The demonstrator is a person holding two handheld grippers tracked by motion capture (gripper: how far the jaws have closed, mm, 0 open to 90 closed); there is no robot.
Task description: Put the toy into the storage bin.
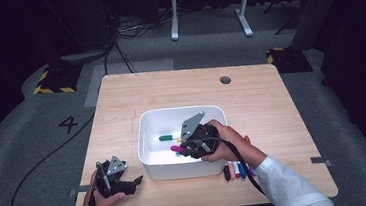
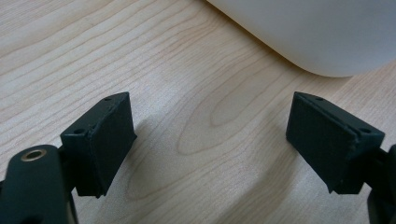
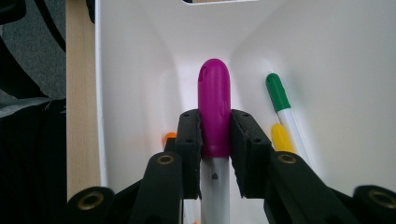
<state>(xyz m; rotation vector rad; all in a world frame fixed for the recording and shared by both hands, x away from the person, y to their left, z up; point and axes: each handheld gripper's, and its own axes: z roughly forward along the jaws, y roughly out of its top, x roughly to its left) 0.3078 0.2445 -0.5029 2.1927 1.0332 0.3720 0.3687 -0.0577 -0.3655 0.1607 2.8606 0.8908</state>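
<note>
From the high view, your right gripper hangs inside the white bin at the middle of the wooden table, a purple-capped marker at its tip; a green-capped marker lies on the bin floor just beyond it; four more markers, with black, red, blue and purple caps, lie in a row on the table against the bin's near right corner, under your right wrist; your left gripper rests on the table near the bin's near left corner, apart from it.

In the left gripper view, your jaws stand spread wide over bare wood; the bin's rounded corner is just ahead.

In the right gripper view, your jaws are pinched on the purple-capped marker, gripping the cap's lower end; the green-capped marker and a yellow cap lie to its right on the bin floor; an orange cap peeks out at the left, mostly hidden by the jaw.
</note>
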